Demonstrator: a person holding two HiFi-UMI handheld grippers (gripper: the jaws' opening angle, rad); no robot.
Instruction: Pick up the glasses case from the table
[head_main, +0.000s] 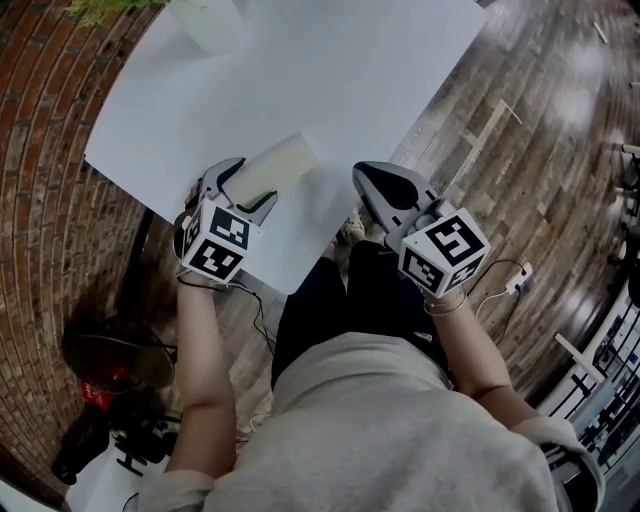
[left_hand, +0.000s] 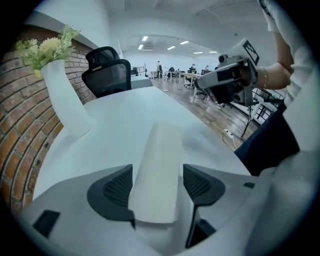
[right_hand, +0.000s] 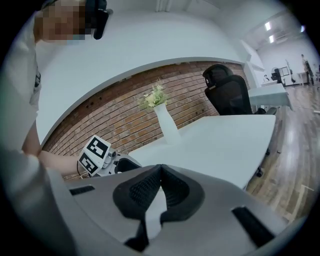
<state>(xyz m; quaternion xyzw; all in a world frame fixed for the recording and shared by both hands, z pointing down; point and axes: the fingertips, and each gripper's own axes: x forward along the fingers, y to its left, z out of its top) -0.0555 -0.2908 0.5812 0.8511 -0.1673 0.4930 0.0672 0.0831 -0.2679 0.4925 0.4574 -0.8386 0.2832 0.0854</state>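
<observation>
The glasses case (left_hand: 157, 170) lies flat on the white table (head_main: 330, 80), right in the gap of the left gripper (left_hand: 157, 186). That gripper's jaws stand spread wide, one pad on each long side of the case, close to its flanks but not visibly pressing on it. The right gripper (right_hand: 160, 187) has its jaws pressed together with nothing in them, and the case lies well off to their left.

The case looks like a pale, smooth oblong shell with rounded edges. It is probably light and stiff, firm enough to take a squeeze, though its curved, sleek sides may let it slip or squirt out of the pads. The best hold seems to be across its narrow width. Only the near end sits between the pads now, so a grip there may let the far end droop, and reaching further along towards the middle would balance it better.

Its long axis runs along the line the left jaws point, from between the pads out past the fingertips and leaning slightly to their right side. The far end points towards the open tabletop beyond the tips, with the white vase (left_hand: 65, 100) well off to the left of the jaws
</observation>
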